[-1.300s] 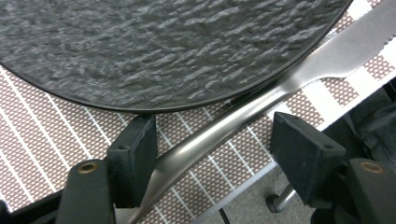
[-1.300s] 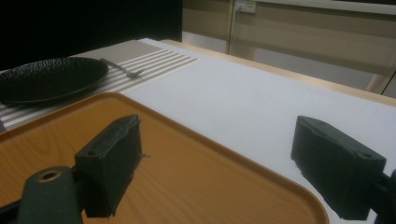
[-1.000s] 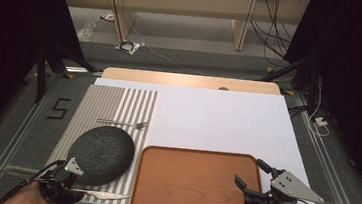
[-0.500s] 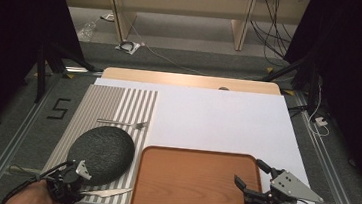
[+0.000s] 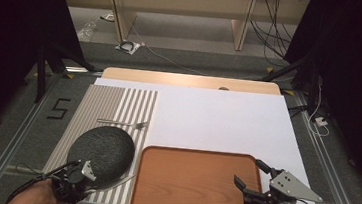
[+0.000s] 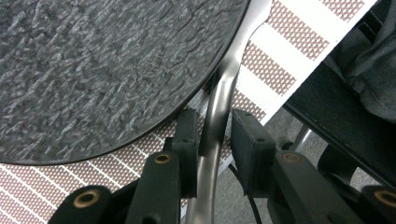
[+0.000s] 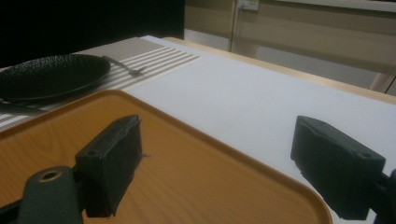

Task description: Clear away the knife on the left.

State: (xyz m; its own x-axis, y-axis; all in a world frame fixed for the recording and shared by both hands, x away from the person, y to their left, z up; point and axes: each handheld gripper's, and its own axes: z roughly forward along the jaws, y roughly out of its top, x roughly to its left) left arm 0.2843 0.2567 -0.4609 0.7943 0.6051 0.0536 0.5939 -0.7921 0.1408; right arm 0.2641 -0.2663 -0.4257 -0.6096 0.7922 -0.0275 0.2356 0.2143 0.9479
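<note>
A silver utensil (image 6: 219, 98) lies on the striped placemat (image 5: 133, 105), its handle running past the rim of a dark textured plate (image 6: 102, 70). My left gripper (image 6: 212, 126) is shut on that handle, with a jaw tight against each side. From above, the left gripper (image 5: 86, 181) sits at the plate's (image 5: 101, 149) near edge and the utensil (image 5: 118, 182) slants toward the tray. My right gripper (image 5: 250, 173) is open over the wooden tray's right side (image 5: 191, 183), nothing between its jaws (image 7: 219, 140).
A fork (image 5: 124, 123) lies on the placemat beyond the plate. A white sheet (image 5: 227, 121) covers the table behind the tray (image 7: 196, 177). The table's front edge is close under both hands; cables and shelf legs stand on the floor beyond.
The left gripper has shifted slightly right onto the utensil, whose far end has swung from lying level to slanting toward the tray. The right gripper has barely moved.
</note>
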